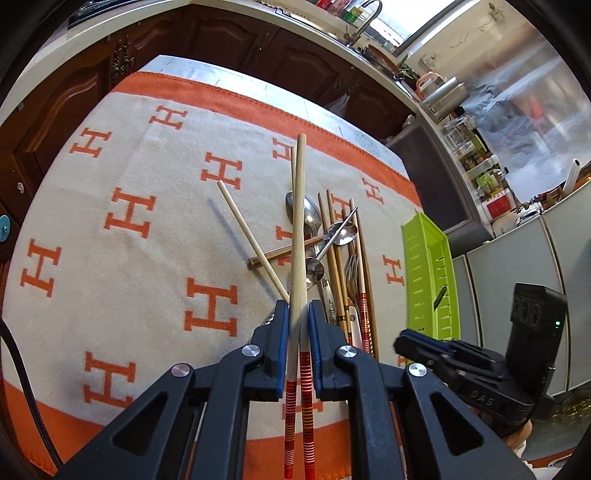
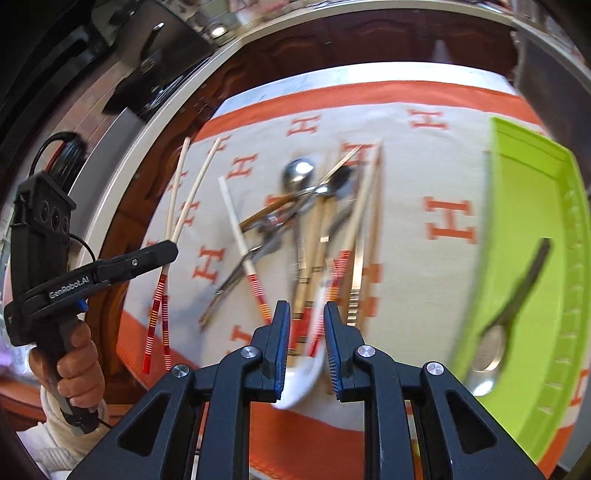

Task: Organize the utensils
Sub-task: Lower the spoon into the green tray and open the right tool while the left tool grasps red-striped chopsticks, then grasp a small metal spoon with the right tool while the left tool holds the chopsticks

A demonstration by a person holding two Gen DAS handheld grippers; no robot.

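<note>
My left gripper (image 1: 298,314) is shut on a pair of pale chopsticks (image 1: 297,236) with red-striped ends and holds them above the cloth; the pair also shows in the right wrist view (image 2: 173,221). A pile of spoons, forks and chopsticks (image 1: 332,254) lies on the cloth, with one loose pale chopstick (image 1: 251,236) beside it. My right gripper (image 2: 306,332) is open over the near end of the pile (image 2: 314,221), above a white spoon handle (image 2: 299,384). A green tray (image 2: 532,251) at the right holds a dark-handled spoon (image 2: 517,295).
An orange and white cloth with H marks (image 1: 129,221) covers the table. The green tray also shows in the left wrist view (image 1: 428,273). Dark wood cabinets (image 1: 221,33) and a counter with a sink stand behind. The right wrist view is blurred.
</note>
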